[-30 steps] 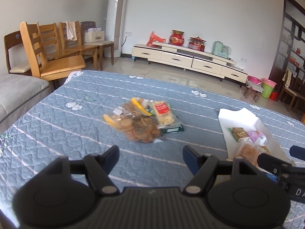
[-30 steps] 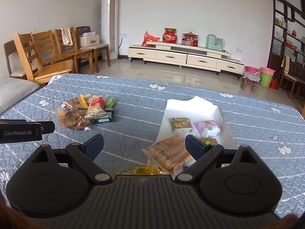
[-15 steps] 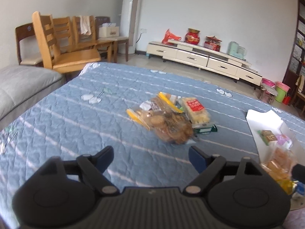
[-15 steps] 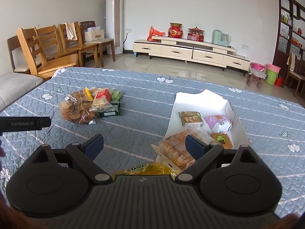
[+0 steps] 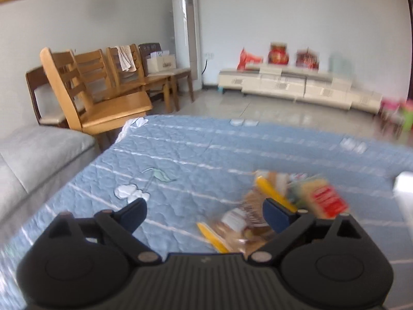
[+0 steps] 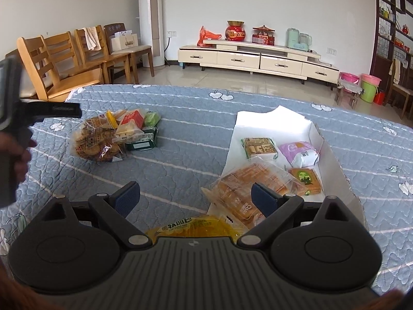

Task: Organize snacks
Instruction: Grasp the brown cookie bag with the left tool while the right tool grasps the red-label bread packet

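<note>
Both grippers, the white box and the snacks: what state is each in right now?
left gripper: open, empty, above the snack pile.
right gripper: open, empty, above the bread bag.
snack pile: loose on the quilt, outside the box.
white box: open, holds four packets.
bread bag: lying flat at the box's near end.
yellow bag: lying under the right gripper.

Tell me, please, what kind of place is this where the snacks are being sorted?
Most likely a home living room. A low TV cabinet stands against the far wall, wooden chairs line the side wall beside a standing air conditioner, and the snacks lie on a quilted blue cover.
</note>
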Available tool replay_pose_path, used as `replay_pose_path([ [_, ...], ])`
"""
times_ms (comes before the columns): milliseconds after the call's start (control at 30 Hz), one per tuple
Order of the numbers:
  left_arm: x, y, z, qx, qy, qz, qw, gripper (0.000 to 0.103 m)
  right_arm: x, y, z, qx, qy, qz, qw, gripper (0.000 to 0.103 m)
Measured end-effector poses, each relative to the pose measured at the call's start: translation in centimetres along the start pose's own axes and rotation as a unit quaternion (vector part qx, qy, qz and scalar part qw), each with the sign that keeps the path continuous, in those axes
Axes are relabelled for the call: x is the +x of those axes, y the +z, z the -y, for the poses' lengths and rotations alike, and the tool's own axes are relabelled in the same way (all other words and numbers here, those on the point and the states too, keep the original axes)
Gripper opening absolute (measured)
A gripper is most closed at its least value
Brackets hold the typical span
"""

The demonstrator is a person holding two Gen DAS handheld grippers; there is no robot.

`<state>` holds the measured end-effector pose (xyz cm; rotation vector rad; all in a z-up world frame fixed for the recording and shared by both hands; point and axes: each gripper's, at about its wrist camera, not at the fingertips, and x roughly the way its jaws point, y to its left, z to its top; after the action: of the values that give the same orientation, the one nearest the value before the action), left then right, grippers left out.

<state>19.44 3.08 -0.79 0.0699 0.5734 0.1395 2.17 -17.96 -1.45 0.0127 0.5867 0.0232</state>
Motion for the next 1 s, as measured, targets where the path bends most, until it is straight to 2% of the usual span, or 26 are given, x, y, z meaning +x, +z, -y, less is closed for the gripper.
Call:
replay_pose_path([
  [67,1.2,-0.2,0.5,0.03,-0.001,-0.026,0.9992,0.095,0.0,0.0,0.1,0.001,0.0,-0.001,1.0,0.103],
  [100,1.4,-0.6,0.6,0.042,-0.016,-0.038,0.9983,0.089,0.0,0.0,0.1,0.0,0.0,-0.001,1.0,0.103],
  [167,1.0,-1.7,0.7,0.065,-0.045,-0.06,0.9951,0.085,0.0,0.0,0.3,0.002,0.0,0.001,1.0,0.103],
  [333,-3.3,-4.3,0.0,0.074,-0.116,-0.065,0.9884,0.086,0.4,0.2,0.5,0.008,0.002,0.002,1.0,0.103],
  [367,-4.2,-4.7,-0.1,0.072,-0.119,-0.057,0.9886,0.086,0.5,0.2,0.5,0.009,0.003,0.001,1.0,0.103],
  [433,-5.9,-5.2,-0.1,0.067,-0.114,-0.031,0.9907,0.095,0.5,0.2,0.4,0.009,0.006,0.001,1.0,0.103],
  [500,-7.4,-5.1,-0.2,0.05,-0.135,-0.004,0.9896,0.102,0.6,0.2,0.3,0.008,0.008,0.001,1.0,0.103],
  [567,-8.4,-4.8,0.3,0.034,-0.162,0.012,0.9862,0.102,0.6,0.2,0.3,0.008,0.009,0.001,1.0,0.103],
  [667,-7.7,-4.8,2.3,0.032,-0.188,-0.012,0.9815,0.102,0.5,0.3,0.2,0.009,0.009,0.002,1.0,0.103],
  [767,-6.7,-5.8,5.1,0.074,-0.181,-0.026,0.9803,0.102,0.3,0.6,0.3,0.008,0.009,0.006,1.0,0.103],
  [867,-5.9,-6.6,6.8,0.088,-0.181,-0.035,0.9789,0.102,0.3,0.8,0.4,0.003,0.005,0.008,1.0,0.103],
  [900,-5.6,-6.8,7.1,0.09,-0.18,-0.035,0.9788,0.095,0.5,0.9,0.5,0.004,0.005,0.008,1.0,0.103],
  [933,-5.3,-7.0,7.2,0.094,-0.173,-0.037,0.9797,0.074,0.6,0.9,0.4,0.005,0.006,0.007,1.0,0.103],
  [1000,-4.3,-7.2,6.8,0.084,-0.171,-0.047,0.9805,0.063,1.1,1.2,0.3,0.004,0.011,0.004,1.0,0.103],
])
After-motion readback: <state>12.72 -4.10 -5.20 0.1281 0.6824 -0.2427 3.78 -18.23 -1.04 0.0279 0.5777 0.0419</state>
